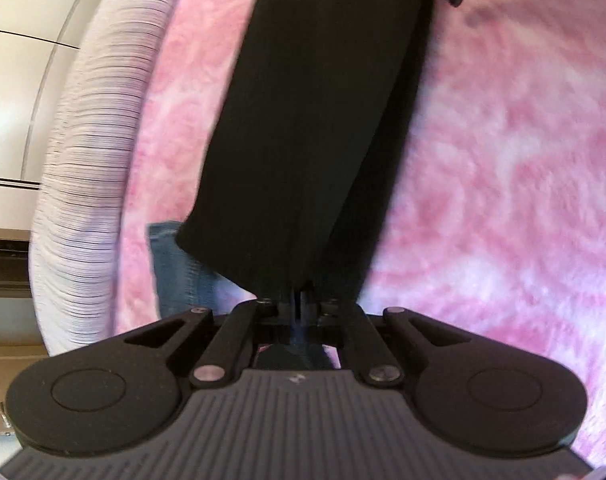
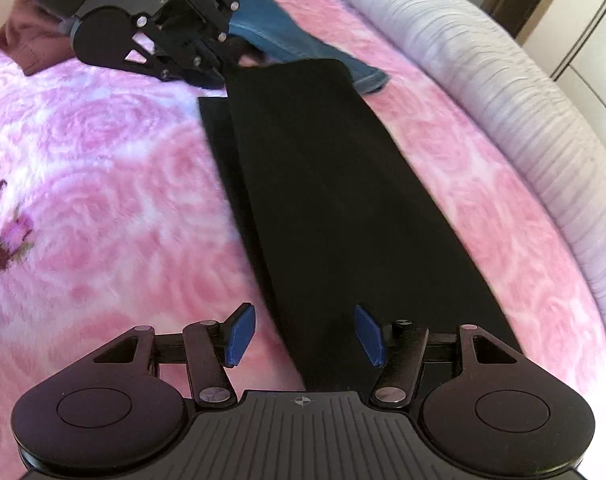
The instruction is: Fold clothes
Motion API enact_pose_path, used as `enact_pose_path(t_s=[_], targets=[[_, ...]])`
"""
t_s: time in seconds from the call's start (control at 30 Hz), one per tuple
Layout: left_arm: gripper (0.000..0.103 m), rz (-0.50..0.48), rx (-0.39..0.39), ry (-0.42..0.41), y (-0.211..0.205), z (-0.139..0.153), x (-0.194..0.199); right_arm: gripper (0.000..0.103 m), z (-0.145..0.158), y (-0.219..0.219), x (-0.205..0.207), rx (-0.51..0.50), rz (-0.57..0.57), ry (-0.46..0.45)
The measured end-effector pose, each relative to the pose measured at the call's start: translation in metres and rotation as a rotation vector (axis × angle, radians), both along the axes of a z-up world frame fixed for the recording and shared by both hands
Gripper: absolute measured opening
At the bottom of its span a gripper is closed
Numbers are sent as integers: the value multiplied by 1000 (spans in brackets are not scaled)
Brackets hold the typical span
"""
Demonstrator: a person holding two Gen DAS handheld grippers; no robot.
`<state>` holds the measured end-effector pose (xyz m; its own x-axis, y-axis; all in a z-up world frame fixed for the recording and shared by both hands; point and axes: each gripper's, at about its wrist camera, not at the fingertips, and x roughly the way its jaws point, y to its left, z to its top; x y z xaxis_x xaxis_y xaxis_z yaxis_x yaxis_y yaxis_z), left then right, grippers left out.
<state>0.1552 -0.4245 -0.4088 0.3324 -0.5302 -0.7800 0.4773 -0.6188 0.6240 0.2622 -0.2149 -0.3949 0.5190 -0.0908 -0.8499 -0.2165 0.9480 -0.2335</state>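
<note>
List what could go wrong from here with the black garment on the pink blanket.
1. Only the left tool grips the black garment; the right tool is open above the near end, so pulling now could drag the garment askew.
2. The two layers are already offset along one edge, so the fold may end uneven.
3. The jeans lie right by the far end and could get snagged or dragged along.
</note>
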Motion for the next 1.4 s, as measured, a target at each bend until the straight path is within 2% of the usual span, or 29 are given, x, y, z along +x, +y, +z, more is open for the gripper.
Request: enact_pose_path(t_s=[0.13,0.27,0.33,0.4,0.5,0.63,0.77,0.93,1.1,1.17,1.27,1.4], targets=[[2,23,22,9,-1,-14,-1,59,-3,-1,5,42,-55,17],[2,22,45,1,-2,-21,-3,59,8,-20,-1,125,-163,11],[7,16,36,34,-6,-11,-14,59,13,-35,-9,150,-251,10],[11,10,26,66,-9,0,-25,59,13,-59,-22,214,-396,22],[12,1,11,115,-14,16,-43,59,11,-96,-55,287,-628,9],[13,-10,-8,179,-20,37,-65,59,10,-137,-125,283,-956,-36],[24,-22,-27,244,-26,58,-88,59,14,-159,-209,268,-1283,-95],[31,-328,-61,316,-54,51,-199,59,23,-161,-294,320,-1578,-194],[37,-623,-102,360,-76,43,-306,59,24,-156,-341,347,-1660,-232],[43,-674,-93,371,-86,35,-336,59,26,-155,-354,352,-1663,-251],[43,-750,-80,386,-100,22,-380,60,27,-154,-364,352,-1664,-275],[43,-801,-47,336,-115,-7,-418,60,20,-151,-382,343,-1651,-282]])
